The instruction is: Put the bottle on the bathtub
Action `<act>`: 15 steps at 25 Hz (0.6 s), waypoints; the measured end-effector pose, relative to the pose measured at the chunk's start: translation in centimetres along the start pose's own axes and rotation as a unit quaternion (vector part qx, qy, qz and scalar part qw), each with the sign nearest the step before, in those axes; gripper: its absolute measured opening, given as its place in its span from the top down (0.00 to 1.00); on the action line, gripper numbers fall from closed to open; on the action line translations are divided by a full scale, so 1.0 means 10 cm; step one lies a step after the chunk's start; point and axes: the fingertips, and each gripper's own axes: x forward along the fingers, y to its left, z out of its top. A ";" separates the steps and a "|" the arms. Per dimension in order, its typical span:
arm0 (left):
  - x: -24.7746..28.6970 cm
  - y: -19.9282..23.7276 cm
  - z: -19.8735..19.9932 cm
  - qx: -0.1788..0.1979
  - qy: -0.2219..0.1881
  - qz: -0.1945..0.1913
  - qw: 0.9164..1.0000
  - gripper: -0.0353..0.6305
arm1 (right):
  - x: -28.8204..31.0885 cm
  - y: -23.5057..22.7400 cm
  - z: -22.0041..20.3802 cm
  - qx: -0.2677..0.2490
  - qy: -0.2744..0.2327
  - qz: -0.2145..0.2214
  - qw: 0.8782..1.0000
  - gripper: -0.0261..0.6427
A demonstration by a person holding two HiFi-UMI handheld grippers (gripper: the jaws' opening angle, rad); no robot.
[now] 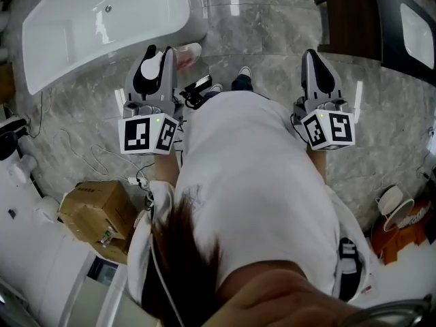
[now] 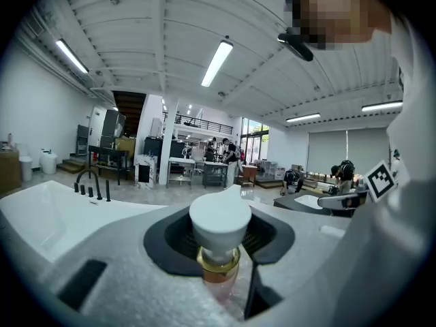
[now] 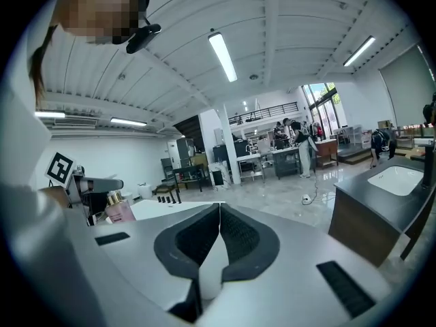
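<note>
Right now your left gripper [image 1: 159,57] is clamped on the bottle [image 2: 219,225], with the dark pads pressing its body from both sides just under the collar. The cap stands free above the jaws. That grip low on the neck looks sensible: it keeps the bottle upright and leaves its base free to land first.

You hold it out in front of you over the stone floor [image 1: 272,39], pointed toward the bathtub [image 1: 136,5]. The tub lies ahead and to your left, near the gripper but not yet under it, so by my reading the carry is only partly done and the set-down has not begun.

Your right gripper [image 1: 317,63] has its jaws pressed together on nothing. It hangs out to the side, well apart from the bottle, which seems right for a one-handed job. A dark cabinet [image 1: 354,26] stands ahead on that side (nothing you need).

The bottle itself is small. It has a rounded white cap, a shiny gold collar beneath it and a clear pink body, which in the left gripper view drops out of sight between the pads. It looks hard and smooth, probably glass or stiff plastic, so I'd expect it to slip if you ease the squeeze too early. The tub's edge is glossy and narrow. I would bring the base down flat on it before letting go.
</note>
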 end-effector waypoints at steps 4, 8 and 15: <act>0.06 -0.06 0.11 0.006 -0.009 0.016 1.000 0.73 | -0.02 -0.20 0.01 0.007 -0.003 0.004 1.000 0.94; 0.06 -0.12 0.16 0.004 -0.015 0.026 1.000 0.73 | -0.09 -0.35 0.01 0.017 -0.003 0.003 1.000 0.94; 0.15 -0.18 0.12 0.002 0.002 0.021 1.000 0.73 | -0.23 -0.52 -0.10 0.033 0.007 -0.012 0.999 0.94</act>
